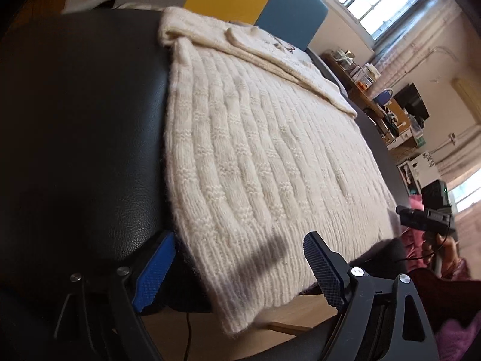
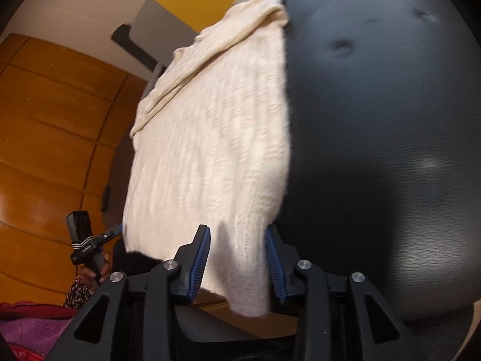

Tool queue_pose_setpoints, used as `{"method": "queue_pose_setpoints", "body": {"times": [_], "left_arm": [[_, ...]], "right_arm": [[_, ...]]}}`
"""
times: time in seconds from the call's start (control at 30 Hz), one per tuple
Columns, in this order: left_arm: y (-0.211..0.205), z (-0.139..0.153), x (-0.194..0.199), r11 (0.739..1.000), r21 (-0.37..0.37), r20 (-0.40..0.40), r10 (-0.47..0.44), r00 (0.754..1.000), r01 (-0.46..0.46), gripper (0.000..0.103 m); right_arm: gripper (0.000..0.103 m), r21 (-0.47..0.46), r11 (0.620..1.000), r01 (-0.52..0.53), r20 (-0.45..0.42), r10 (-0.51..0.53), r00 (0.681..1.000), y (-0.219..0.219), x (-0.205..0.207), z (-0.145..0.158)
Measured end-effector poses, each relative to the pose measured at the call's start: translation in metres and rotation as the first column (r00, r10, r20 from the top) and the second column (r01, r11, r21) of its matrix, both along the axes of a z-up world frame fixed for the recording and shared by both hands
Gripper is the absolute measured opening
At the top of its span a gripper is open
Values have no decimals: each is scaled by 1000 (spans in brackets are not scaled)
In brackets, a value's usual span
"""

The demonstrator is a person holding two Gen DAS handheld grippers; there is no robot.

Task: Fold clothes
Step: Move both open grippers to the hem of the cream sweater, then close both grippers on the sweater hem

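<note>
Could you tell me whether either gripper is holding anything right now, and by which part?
Nothing is held yet. Both grippers, left and right, are open, fingers straddling the cream sweater's hanging hem corners.

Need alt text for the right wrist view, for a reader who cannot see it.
A cream knitted sweater lies spread on a black padded surface, its near corner hanging off the edge between the open fingers of the right gripper. The left gripper sits at the sweater's other near corner, with wooden flooring beyond.
</note>
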State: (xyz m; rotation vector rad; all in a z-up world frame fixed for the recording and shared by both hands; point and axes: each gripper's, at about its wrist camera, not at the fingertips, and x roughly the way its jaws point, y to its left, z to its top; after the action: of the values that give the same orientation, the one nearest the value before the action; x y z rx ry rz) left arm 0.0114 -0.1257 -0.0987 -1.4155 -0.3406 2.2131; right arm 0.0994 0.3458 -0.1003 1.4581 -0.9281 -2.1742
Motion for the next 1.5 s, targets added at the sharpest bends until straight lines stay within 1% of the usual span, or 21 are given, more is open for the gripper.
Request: {"method": "queue_pose_setpoints", "body": {"times": [0.1, 0.2, 0.27, 0.3, 0.37, 0.47, 0.53, 0.57, 0.6, 0.63, 0.67, 0.7, 0.77, 0.87, 1.0, 1.1, 1.23, 1.27, 1.37, 1.47, 1.5], "left_arm": [[0, 1, 0, 1000, 2, 5, 10, 1000, -10, 87], [4, 4, -2, 1000, -21, 0, 7, 1000, -7, 86], [7, 7, -3, 999, -37, -10, 1, 1000, -2, 80], [8, 9, -2, 999, -36, -17, -8, 1000, 8, 74], [5, 13, -2, 999, -14, -20, -36, 999, 36, 73], [13, 10, -1, 997, -48, -23, -56, 998, 54, 73], [16, 12, 0, 996, -69, -38, -67, 997, 65, 70], [18, 12, -1, 994, -83, -41, -70, 997, 66, 68], [19, 12, -1, 993, -102, -47, -69, 997, 64, 59], [19, 12, -2, 991, -119, -56, -68, 996, 61, 43], [17, 13, -4, 991, -122, -57, -65, 996, 58, 32], [16, 13, -6, 991, -119, -55, -60, 997, 53, 17], [10, 10, -10, 997, -61, -21, -40, 999, 39, 16], [11, 13, -8, 998, -52, -25, -41, 999, 39, 14], [4, 31, 1, 998, -1, -58, -59, 997, 59, 13], [-2, 48, 10, 996, 37, -93, -76, 993, 80, 13], [-6, 74, 29, 989, 56, -141, -126, 982, 135, 13], [-9, 80, 36, 987, 72, -145, -133, 980, 144, 13], [-19, 94, 53, 982, 128, -138, -124, 983, 142, 13], [-30, 112, 69, 972, 209, -139, -83, 987, 111, 13], [-32, 114, 67, 967, 237, -137, -66, 988, 98, 13]], "right_arm": [[38, -57, 998, -15, 3, 15, 1000, -7, -2, -5], [37, -108, 994, -10, 4, 10, 1000, -9, -1, -10], [37, -122, 992, -2, 6, 2, 1000, -8, 1, -11], [37, -122, 992, -2, 6, 2, 1000, -8, 1, -10], [37, -119, 993, -1, 6, 1, 1000, -9, 1, -9], [37, -115, 993, 7, 6, -6, 1000, -11, -3, -9], [33, -108, 994, 16, 14, -15, 1000, -14, -7, -10], [25, -100, 995, 24, 22, -22, 1000, -16, -9, -10], [20, -88, 996, 26, 27, -24, 999, -18, -11, -10], [17, -75, 997, 26, 31, -24, 999, -20, -13, -11], [15, -64, 998, 23, 30, -21, 999, -21, -15, -10], [15, -62, 998, 25, 29, -23, 999, -22, -16, -10], [14, -67, 997, 34, 31, -32, 999, -23, -16, -10], [13, -72, 997, 33, 34, -31, 999, -18, -10, -9], [13, -89, 996, 31, 21, -29, 999, -16, 1, -2], [12, -113, 994, -4, -12, 3, 1000, -21, 10, 9], [12, -190, 980, -54, -37, 48, 998, -27, 35, 22], [12, -209, 976, -63, -45, 55, 997, -27, 43, 26], [12, -280, 957, -75, -73, 57, 996, -28, 69, 38], [12, -354, 932, -83, -110, 47, 993, -29, 92, 56], [12, -369, 925, -89, -126, 45, 991, -29, 98, 63]]}}
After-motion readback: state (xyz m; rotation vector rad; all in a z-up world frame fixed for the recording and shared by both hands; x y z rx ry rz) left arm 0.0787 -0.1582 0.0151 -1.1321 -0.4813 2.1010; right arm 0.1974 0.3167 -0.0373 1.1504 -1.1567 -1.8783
